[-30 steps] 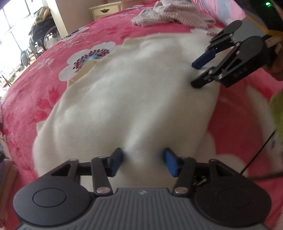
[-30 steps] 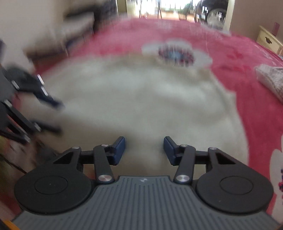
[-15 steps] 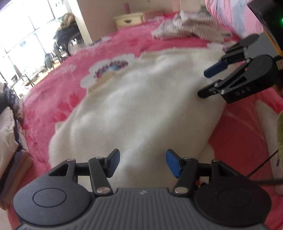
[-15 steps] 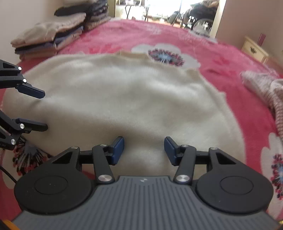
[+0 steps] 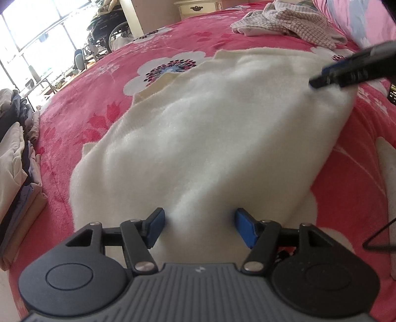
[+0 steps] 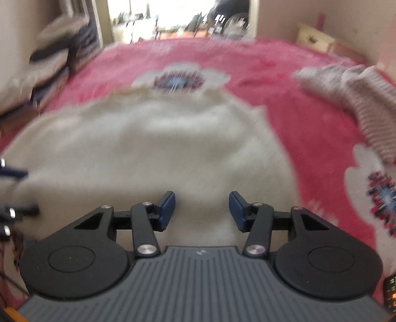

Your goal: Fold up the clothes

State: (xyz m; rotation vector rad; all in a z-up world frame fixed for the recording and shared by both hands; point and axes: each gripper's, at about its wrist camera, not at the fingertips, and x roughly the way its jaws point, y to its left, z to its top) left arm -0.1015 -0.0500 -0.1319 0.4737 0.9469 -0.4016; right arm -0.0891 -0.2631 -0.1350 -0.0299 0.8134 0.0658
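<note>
Bed: red flowered blanket (image 5: 74, 119)
Sweater: cream sweater (image 5: 210, 138) flat mid-bed
Left gripper (image 5: 199, 229): jaws just widened, apart over near hem, gripping nothing
Right gripper (image 6: 201, 210): part open, empty
Edges: folded stack (image 5: 14, 161) left, checked garment (image 5: 284, 22) far right

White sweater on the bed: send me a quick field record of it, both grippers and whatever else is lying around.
garment: white sweater, spread flat on the red floral blanket
left gripper: jaws open and have just been opening, near hem between the pads, not pinched
right gripper: open over the near hem, view blurred
other clothes: checked garment crumpled beyond the sweater; folded stack at the bed's edge
fold status: not yet started
</note>
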